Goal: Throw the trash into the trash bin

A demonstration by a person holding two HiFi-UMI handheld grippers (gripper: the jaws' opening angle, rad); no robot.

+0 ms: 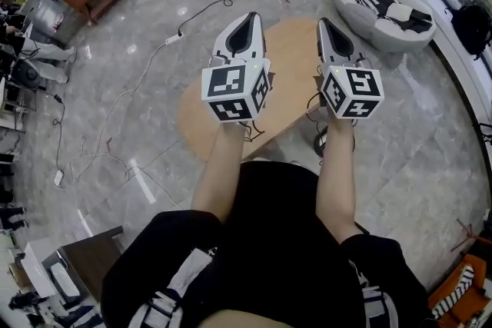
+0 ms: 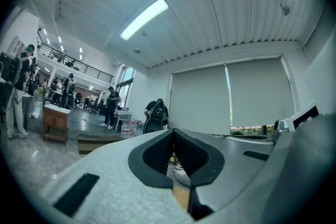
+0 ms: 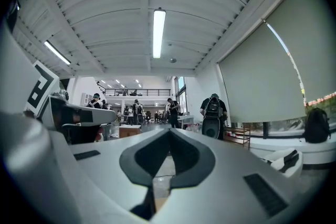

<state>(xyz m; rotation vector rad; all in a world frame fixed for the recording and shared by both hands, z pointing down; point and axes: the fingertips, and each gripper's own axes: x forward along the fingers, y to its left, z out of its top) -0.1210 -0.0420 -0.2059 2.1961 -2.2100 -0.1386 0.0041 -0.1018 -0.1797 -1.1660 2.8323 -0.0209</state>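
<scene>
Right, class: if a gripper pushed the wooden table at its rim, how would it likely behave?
The table looks like a rigid wooden slab, so it probably would not flex. The glossy floor may let it slide. Its support is hidden, so tipping cannot be judged.

Polished grey stone floor [image 1: 138, 19] underfoot, and a round light-wood table [image 1: 288, 65] stands on it. Thin white cables [image 1: 131, 82] trail across the floor; a black-and-white patterned beanbag seat [image 1: 384, 15] sits near the table.
</scene>
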